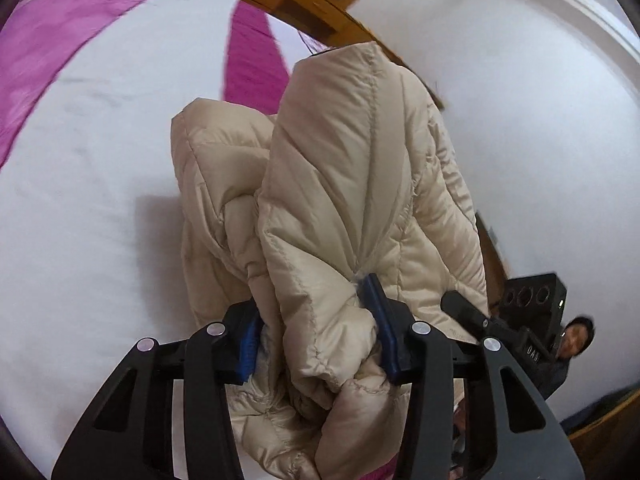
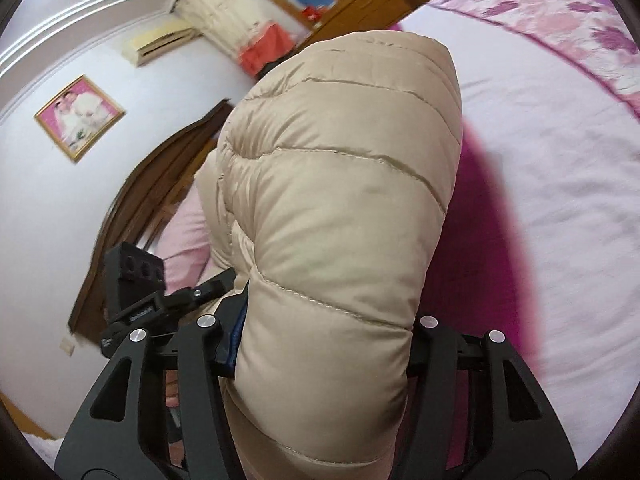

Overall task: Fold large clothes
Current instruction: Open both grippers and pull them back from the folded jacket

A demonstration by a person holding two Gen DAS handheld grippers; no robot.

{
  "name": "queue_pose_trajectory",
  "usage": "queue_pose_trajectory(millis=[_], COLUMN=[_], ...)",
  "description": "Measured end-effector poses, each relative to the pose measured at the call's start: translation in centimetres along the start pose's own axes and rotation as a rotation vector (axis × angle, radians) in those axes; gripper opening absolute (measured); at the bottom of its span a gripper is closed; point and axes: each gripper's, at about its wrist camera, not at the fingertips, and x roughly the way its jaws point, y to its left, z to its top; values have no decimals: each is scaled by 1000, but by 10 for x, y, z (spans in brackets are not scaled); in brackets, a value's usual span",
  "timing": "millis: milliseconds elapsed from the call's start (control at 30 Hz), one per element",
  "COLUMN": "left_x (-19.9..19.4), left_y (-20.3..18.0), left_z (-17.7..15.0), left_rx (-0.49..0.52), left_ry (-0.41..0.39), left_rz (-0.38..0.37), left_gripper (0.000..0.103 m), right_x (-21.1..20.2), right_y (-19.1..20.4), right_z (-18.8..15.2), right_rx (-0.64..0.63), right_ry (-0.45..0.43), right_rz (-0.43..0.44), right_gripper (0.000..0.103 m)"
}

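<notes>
A beige quilted puffer jacket (image 1: 352,184) hangs bunched above the bed. My left gripper (image 1: 316,328) is shut on a thick fold of it between its blue pads (image 1: 384,332). In the right wrist view the same jacket (image 2: 340,208) fills the middle, and my right gripper (image 2: 324,336) is shut on a puffy fold of it, which hides the right pad. Each gripper shows in the other's view: the right one at the right edge (image 1: 520,320), the left one at lower left (image 2: 136,300).
A white sheet with magenta bands covers the bed (image 1: 100,184) below the jacket. A wooden headboard (image 2: 152,200) and a white wall with a framed photo (image 2: 78,118) stand to the left. A wooden frame (image 1: 304,4) runs along the far side.
</notes>
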Motion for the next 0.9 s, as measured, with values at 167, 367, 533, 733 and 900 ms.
queue_pose_trajectory(millis=[167,367,533,733,900], left_x=[38,38,38,9,-17], left_y=[-15,0,5,-6,-25], left_z=[-17,-35,-33,-46,-54], left_rx=[143,135,119,203,244], left_ry=[90,111,102,54,-3], left_rz=[203,263,264,320,374], left_gripper=[48,55,63,73,84], right_x=[15,28,23,8,-15], right_y=[-40,-51,-38,-24,-3], right_z=[-9,-26,-32,-37,-47], right_rx=[62,64,25,5,-36], right_ry=[94,114,104,65,19], right_rz=[-134,-152,-189,-263,-344], right_gripper=[65,75,78,90,95])
